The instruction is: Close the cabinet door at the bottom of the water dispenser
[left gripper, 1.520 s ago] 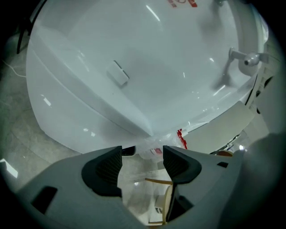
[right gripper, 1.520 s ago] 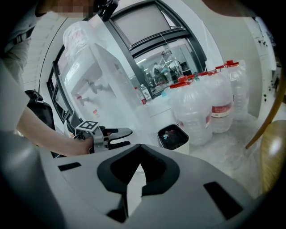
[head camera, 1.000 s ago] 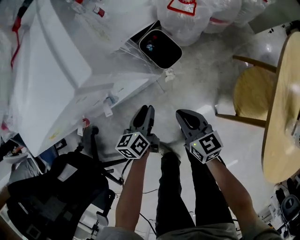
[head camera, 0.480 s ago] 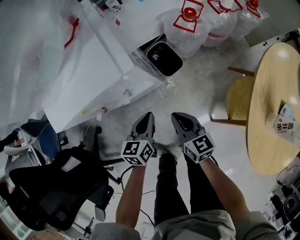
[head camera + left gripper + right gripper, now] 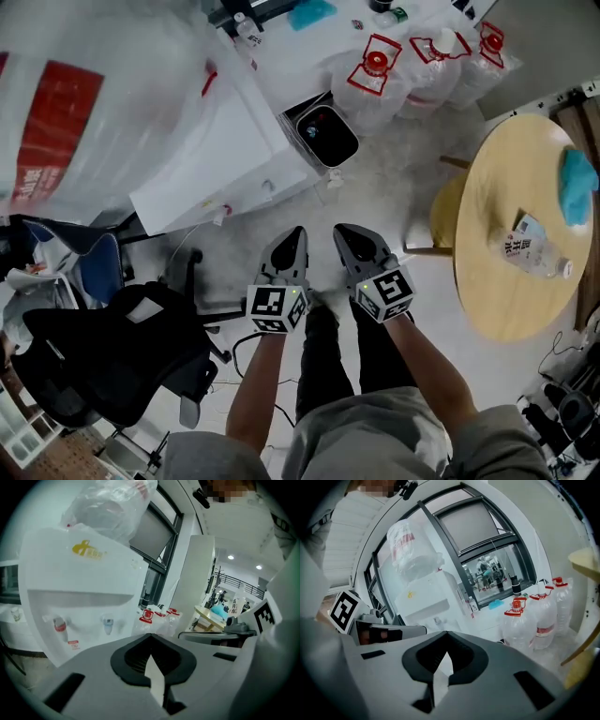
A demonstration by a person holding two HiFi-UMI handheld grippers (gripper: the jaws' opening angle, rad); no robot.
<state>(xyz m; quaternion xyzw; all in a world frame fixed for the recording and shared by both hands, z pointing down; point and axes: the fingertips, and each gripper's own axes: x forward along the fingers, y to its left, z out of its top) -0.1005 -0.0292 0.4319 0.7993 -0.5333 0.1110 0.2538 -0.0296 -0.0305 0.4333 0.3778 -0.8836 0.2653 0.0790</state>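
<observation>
The white water dispenser [image 5: 211, 164] stands ahead to my left, with a big clear bottle [image 5: 84, 103] on top. In the left gripper view the dispenser [image 5: 79, 583] shows its red tap [image 5: 59, 625] and blue tap [image 5: 108, 623]. Its lower front is hidden by the gripper body, so I cannot make out the cabinet door. My left gripper [image 5: 289, 246] and right gripper [image 5: 351, 240] hang side by side above my legs, apart from the dispenser. Both are shut with nothing between the jaws, as the left gripper [image 5: 150, 637] and right gripper [image 5: 446, 635] show in their own views.
A black office chair [image 5: 103, 361] stands at the left. A round wooden table [image 5: 511, 234] with a bottle [image 5: 536, 255] and a blue cloth [image 5: 579, 173] is on the right, with a wooden stool [image 5: 445, 217] beside it. Water jugs [image 5: 375, 80] and a dark bin [image 5: 326, 134] stand beyond the dispenser.
Both grippers and the head camera have risen, so the floor and dispenser look smaller and farther off. The round table and the jugs have come fully into view.
</observation>
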